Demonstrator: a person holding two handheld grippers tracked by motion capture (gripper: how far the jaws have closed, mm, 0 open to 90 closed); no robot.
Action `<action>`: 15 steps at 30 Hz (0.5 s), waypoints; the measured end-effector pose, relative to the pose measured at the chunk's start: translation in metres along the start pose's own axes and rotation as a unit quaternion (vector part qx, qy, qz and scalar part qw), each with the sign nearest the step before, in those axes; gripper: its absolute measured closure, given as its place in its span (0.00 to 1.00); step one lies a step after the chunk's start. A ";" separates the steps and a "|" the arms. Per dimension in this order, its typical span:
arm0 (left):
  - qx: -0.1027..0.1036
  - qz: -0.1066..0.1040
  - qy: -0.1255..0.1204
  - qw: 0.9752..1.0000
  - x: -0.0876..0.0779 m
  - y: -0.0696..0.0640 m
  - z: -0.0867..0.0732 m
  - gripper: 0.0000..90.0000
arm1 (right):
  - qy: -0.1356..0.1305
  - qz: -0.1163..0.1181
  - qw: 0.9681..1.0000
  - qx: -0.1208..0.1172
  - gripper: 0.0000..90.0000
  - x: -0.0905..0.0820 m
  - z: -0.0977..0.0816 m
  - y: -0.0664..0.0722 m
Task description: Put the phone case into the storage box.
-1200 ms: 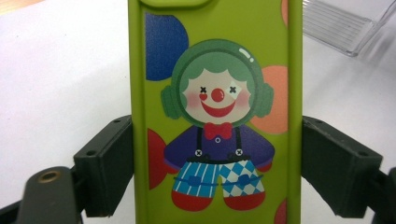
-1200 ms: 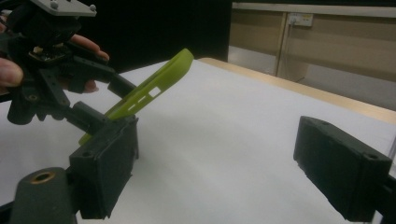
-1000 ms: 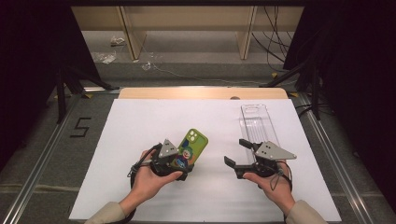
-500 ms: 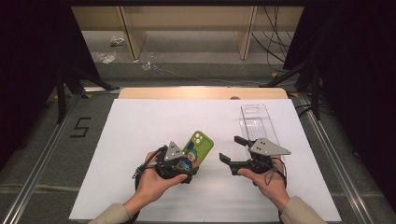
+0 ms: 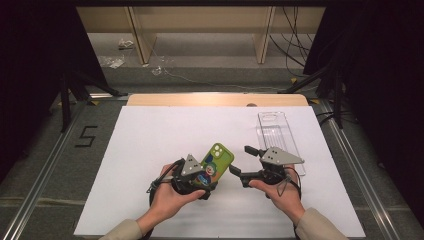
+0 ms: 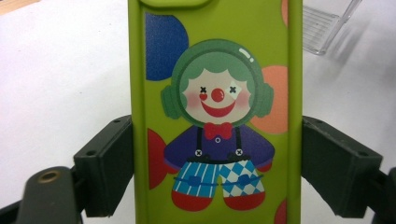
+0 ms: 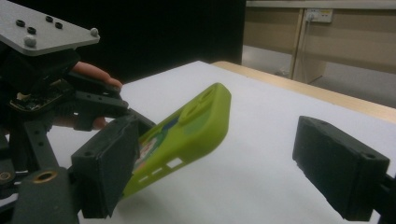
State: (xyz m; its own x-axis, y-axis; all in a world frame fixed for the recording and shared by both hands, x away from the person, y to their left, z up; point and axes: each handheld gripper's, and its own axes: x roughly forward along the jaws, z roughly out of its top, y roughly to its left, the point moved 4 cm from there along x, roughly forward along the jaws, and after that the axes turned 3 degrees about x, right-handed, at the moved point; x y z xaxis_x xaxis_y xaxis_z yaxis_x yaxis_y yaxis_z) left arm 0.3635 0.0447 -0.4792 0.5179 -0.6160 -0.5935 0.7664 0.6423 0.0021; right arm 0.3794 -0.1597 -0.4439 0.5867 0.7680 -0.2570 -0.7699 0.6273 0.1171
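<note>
phone case clamped in left gripper, tilted above white sheet; right gripper just right of it, jaws apart; clear tray behind, near sheet's right edge.

Cut off and covered parts

In the left gripper view the lime-green phone case with a printed clown runs past the top and bottom edges, and the clear ribbed plastic tray is clipped at the top edge. In the high view the left gripper covers the case's lower end; its pad contact is hidden there.
</note>
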 end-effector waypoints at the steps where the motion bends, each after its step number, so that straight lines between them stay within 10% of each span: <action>1: 0.001 0.000 0.001 1.000 0.001 -0.001 0.000 0.18 | 0.002 -0.001 1.000 0.000 0.18 0.001 0.000 0.000; 15: 0.008 -0.007 -0.006 1.000 0.005 -0.011 0.005 0.18 | 0.013 0.001 1.000 0.002 0.18 0.016 0.001 0.001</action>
State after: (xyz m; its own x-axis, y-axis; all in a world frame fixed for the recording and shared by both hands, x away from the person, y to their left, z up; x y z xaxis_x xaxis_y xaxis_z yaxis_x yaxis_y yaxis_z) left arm 0.3598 0.0326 -0.4784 0.5122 -0.6305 -0.5832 0.7794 0.6264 0.0073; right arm 0.3886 -0.1466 -0.4468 0.5784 0.7653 -0.2824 -0.7697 0.6267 0.1219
